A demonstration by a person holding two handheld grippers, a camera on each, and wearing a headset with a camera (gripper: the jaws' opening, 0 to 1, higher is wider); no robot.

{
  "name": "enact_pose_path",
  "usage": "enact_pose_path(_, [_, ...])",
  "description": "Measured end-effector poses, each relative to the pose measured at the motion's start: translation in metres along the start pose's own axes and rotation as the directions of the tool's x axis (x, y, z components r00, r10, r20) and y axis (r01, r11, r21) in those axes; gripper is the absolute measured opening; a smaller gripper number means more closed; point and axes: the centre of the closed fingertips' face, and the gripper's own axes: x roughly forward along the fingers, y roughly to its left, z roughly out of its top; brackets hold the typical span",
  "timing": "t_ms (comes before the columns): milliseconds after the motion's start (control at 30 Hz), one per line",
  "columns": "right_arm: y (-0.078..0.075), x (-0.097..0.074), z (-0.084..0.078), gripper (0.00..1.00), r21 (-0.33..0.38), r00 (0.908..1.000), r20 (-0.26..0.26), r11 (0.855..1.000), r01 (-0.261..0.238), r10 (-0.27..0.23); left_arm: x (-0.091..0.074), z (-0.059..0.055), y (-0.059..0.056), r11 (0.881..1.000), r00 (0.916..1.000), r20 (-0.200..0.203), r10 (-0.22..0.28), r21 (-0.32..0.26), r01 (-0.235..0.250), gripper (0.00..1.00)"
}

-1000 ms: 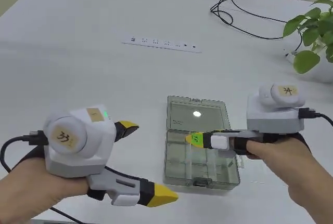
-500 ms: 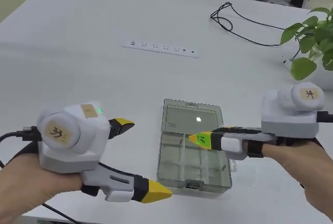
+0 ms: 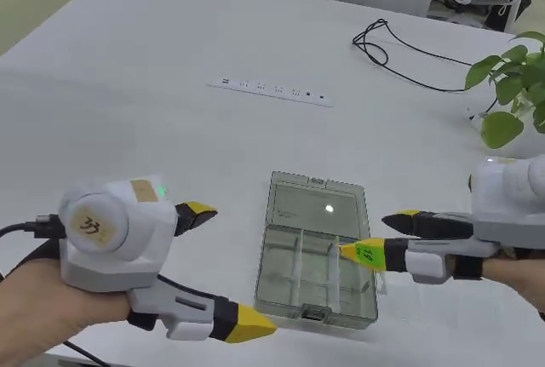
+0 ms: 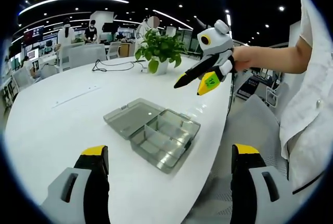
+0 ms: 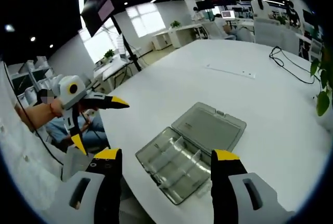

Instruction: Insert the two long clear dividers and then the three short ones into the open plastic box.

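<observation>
**Right gripper is pulled back off the box, and nothing is held in either gripper.**
The right gripper [image 3: 372,232], poised over the box [image 3: 277,272] a second ago, is now drawn clear to its right edge, jaws spread wide and empty. The left gripper [image 3: 243,269] is held wide open too, with nothing in it, near the box's left side. The box lies open on the surface [image 3: 170,129], and clear dividers [image 3: 333,266] are seen standing inside, though their number cannot be counted. A placement is judged just finished. "33" is read on the left gripper's cap [image 3: 92,225]; the right gripper's green sticker [image 3: 366,254] is too small to be read.
</observation>
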Motion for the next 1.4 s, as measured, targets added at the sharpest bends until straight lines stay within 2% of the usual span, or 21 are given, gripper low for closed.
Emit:
enact_pose_path(67, [0.002,-0.003,-0.004,0.72,-0.069,0.9997,-0.022,0.998,-0.013,0.012,0.000,0.000,0.001,1.000,1.0000,0.001,0.003,-0.001,-0.003,1.00])
enact_pose_path(233, [0.000,-0.010,-0.017,0.76,-0.147,0.9967,-0.080,0.989,-0.028,0.016,0.000,-0.002,0.002,1.000,1.0000,-0.003,0.001,-0.003,-0.001,1.00])
enact_pose_path(367, [-0.002,-0.012,-0.030,0.76,-0.223,0.9897,-0.141,0.973,-0.055,0.023,0.002,-0.002,0.003,1.000,1.0000,-0.005,-0.007,-0.006,0.007,1.00])
enact_pose_path(433, [-0.004,-0.012,-0.036,0.77,-0.249,0.9852,-0.169,0.966,-0.069,0.026,0.003,-0.002,0.003,1.000,0.9999,-0.008,-0.008,-0.006,0.008,1.00])
enact_pose_path(533, [-0.011,-0.013,-0.048,0.78,-0.291,0.9735,-0.228,0.953,-0.087,0.019,0.004,-0.002,0.004,1.000,0.9999,-0.007,-0.014,-0.006,0.014,1.00])
enact_pose_path(600, [-0.017,-0.013,-0.055,0.80,-0.333,0.9636,-0.267,0.937,-0.105,0.013,0.005,-0.002,0.006,1.000,0.9999,-0.008,-0.013,-0.008,0.013,1.00])
enact_pose_path(667, [-0.022,-0.012,-0.060,0.80,-0.358,0.9581,-0.286,0.926,-0.117,0.011,0.005,-0.002,0.006,1.000,0.9999,-0.008,-0.014,-0.011,0.014,1.00])
enact_pose_path(733, [-0.029,-0.012,-0.067,0.80,-0.380,0.9470,-0.321,0.915,-0.133,0.004,0.006,-0.003,0.007,1.000,0.9998,-0.011,-0.017,-0.011,0.017,1.00])
enact_pose_path(800, [-0.034,-0.013,-0.074,0.80,-0.411,0.9346,-0.356,0.898,-0.156,-0.001,0.007,-0.004,0.009,1.000,0.9997,-0.015,-0.019,-0.012,0.018,1.00])
enact_pose_path(867, [-0.041,-0.013,-0.080,0.78,-0.453,0.9224,-0.386,0.873,-0.179,-0.012,0.007,-0.005,0.011,1.000,0.9997,-0.015,-0.019,-0.014,0.019,1.00])
enact_pose_path(900, [-0.043,-0.013,-0.084,0.76,-0.463,0.9161,-0.401,0.866,-0.188,-0.015,0.008,-0.005,0.012,1.000,0.9997,-0.014,-0.019,-0.016,0.019,1.00])
enact_pose_path(967, [-0.048,-0.012,-0.088,0.75,-0.465,0.9107,-0.412,0.865,-0.189,-0.023,0.008,-0.005,0.012,1.000,0.9997,-0.013,-0.019,-0.019,0.019,1.00])
enact_pose_path(1000, [-0.051,-0.012,-0.090,0.75,-0.474,0.9093,-0.416,0.859,-0.195,-0.023,0.008,-0.005,0.013,1.000,0.9997,-0.011,-0.021,-0.021,0.020,1.00])
enact_pose_path(1100, [-0.058,-0.011,-0.097,0.73,-0.495,0.8956,-0.443,0.843,-0.210,-0.037,0.010,-0.006,0.014,1.000,0.9996,-0.015,-0.023,-0.021,0.023,1.00])
enact_pose_path(1167, [-0.064,-0.012,-0.107,0.70,-0.522,0.8712,-0.489,0.817,-0.247,-0.048,0.010,-0.007,0.014,0.999,0.9995,-0.017,-0.026,-0.022,0.025,1.00])
enact_pose_path(1200, [-0.067,-0.012,-0.112,0.68,-0.551,0.8583,-0.510,0.789,-0.274,-0.058,0.011,-0.007,0.015,0.999,0.9995,-0.018,-0.027,-0.023,0.027,1.00])
enact_pose_path(1233, [-0.069,-0.011,-0.115,0.68,-0.559,0.8540,-0.517,0.780,-0.281,-0.063,0.011,-0.008,0.015,0.999,0.9994,-0.020,-0.028,-0.024,0.027,1.00])
enact_pose_path(1267, [-0.071,-0.010,-0.119,0.68,-0.552,0.8489,-0.524,0.786,-0.278,-0.068,0.011,-0.008,0.016,0.999,0.9994,-0.021,-0.027,-0.024,0.027,1.00])
enact_pose_path(1333, [-0.075,-0.009,-0.124,0.65,-0.550,0.8388,-0.540,0.783,-0.290,-0.069,0.012,-0.008,0.017,0.999,0.9994,-0.020,-0.027,-0.026,0.026,1.00])
enact_pose_path(1400, [-0.078,-0.008,-0.128,0.61,-0.539,0.8319,-0.551,0.788,-0.298,-0.062,0.012,-0.008,0.018,0.999,0.9994,-0.021,-0.026,-0.028,0.026,1.00])
